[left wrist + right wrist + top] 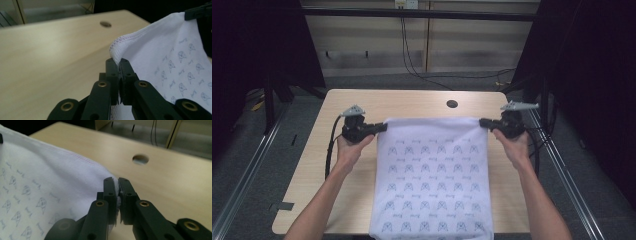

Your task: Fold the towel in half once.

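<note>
A: The pale wooden table (362,102) takes up the middle of the high view, and the white cotton cloth printed with small blue figures (432,175) lies down its centre, running off the bottom edge of the frame.

B: And the tools?

A: The left tool (379,127), left of centre, is clamped tight on the cloth's far left corner. The right tool (486,122), right of centre, is pinched just as tight on the far right corner. The far hem looks taut between them.

B: Risk?

A: I'd guess a slip. Each grip is only on a small nip of hem, so pulling the hands further apart could tug a corner free.

B: Do the close views help?

A: Yes. The left gripper view shows the stitched hem bunched above the jaws (117,53); the right gripper view shows just a sliver of fabric (117,185) between its jaws. The high view alone shows the small round hole in the table (452,104) beyond the hem.
</note>
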`<state>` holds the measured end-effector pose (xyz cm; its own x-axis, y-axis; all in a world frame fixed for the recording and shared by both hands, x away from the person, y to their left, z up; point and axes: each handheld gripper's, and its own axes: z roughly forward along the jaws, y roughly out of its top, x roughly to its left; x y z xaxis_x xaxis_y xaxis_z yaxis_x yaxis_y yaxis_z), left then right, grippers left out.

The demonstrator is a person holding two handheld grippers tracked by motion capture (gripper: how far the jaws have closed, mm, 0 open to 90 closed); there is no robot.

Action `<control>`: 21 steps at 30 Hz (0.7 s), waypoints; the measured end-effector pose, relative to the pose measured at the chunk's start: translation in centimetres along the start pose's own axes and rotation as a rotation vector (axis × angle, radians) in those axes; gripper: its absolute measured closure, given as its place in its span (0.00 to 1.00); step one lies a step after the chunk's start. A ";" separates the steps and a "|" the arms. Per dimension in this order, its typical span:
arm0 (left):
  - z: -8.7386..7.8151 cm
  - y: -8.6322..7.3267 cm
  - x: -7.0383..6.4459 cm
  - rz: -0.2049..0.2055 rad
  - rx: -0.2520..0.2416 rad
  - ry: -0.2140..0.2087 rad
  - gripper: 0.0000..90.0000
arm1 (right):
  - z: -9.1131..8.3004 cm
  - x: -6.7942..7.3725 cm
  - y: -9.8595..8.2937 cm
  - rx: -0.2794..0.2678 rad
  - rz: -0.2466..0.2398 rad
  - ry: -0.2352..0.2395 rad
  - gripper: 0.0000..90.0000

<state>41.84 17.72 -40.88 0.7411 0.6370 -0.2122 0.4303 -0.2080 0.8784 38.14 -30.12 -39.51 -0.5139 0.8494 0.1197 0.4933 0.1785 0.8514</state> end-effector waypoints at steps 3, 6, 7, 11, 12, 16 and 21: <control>-0.4 3.5 -0.4 0.035 -0.050 0.002 0.97 | -1.2 -0.6 3.1 -0.066 -0.007 -0.029 0.95; -0.8 6.2 -1.0 0.065 -0.094 0.010 0.97 | -2.5 -1.0 5.7 -0.139 -0.004 -0.062 0.95; -1.0 6.7 -1.3 0.072 -0.104 0.001 0.97 | -3.0 -1.1 6.2 -0.169 0.000 -0.064 0.95; -1.4 5.7 -2.2 0.083 -0.097 -0.051 0.97 | -4.4 -1.1 6.0 -0.199 0.008 -0.043 0.95; -1.5 4.7 -2.4 0.089 -0.071 -0.062 0.97 | -4.6 -0.9 5.4 -0.193 0.006 -0.026 0.95; -2.3 0.8 -3.3 0.073 -0.029 -0.130 0.97 | -5.7 0.5 1.3 -0.150 0.007 0.058 0.96; -4.2 -3.6 -5.8 0.073 0.030 -0.206 0.97 | -7.5 2.9 -3.5 -0.094 -0.001 0.145 0.96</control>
<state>33.87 17.91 -41.03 0.8591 0.4552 -0.2341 0.3844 -0.2716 0.8823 29.62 -31.99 -38.28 -0.6136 0.7676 0.1850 0.4280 0.1265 0.8949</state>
